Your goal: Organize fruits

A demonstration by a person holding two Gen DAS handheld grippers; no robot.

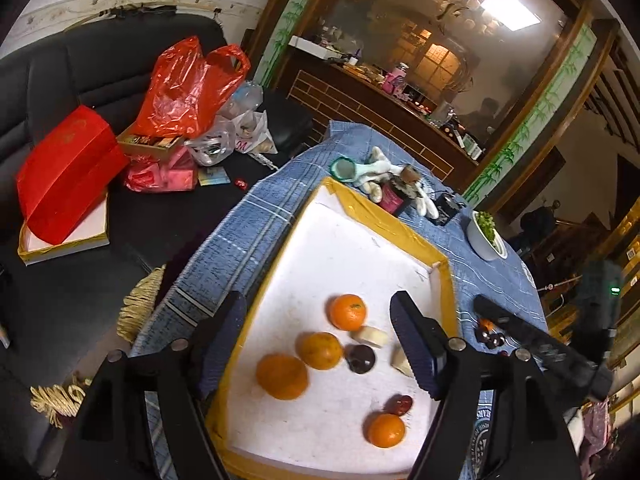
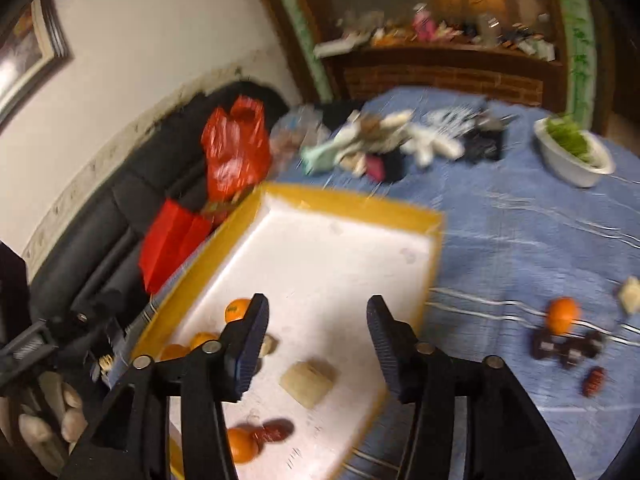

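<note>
A white tray with a yellow rim (image 1: 400, 220) lies on the blue cloth. In it are several oranges (image 1: 347, 311), a dark round fruit (image 1: 361, 358), pale cut pieces (image 1: 370, 336) and a red date (image 1: 400, 404). My left gripper (image 1: 320, 320) is open and empty above the tray. My right gripper (image 2: 316, 322) is open and empty over the tray's (image 2: 360, 196) near right part, above a pale chunk (image 2: 307, 383). On the cloth at the right lie an orange (image 2: 563, 315), dark fruits (image 2: 566, 350), a red date (image 2: 595, 380) and a pale piece (image 2: 631, 300).
A white bowl of greens (image 1: 486, 236) (image 2: 576, 152) stands at the table's far right. A heap of gloves and small items (image 1: 392, 184) lies behind the tray. A black sofa with red bags and boxes (image 1: 68, 184) is at the left. The right gripper shows in the left view (image 1: 532, 340).
</note>
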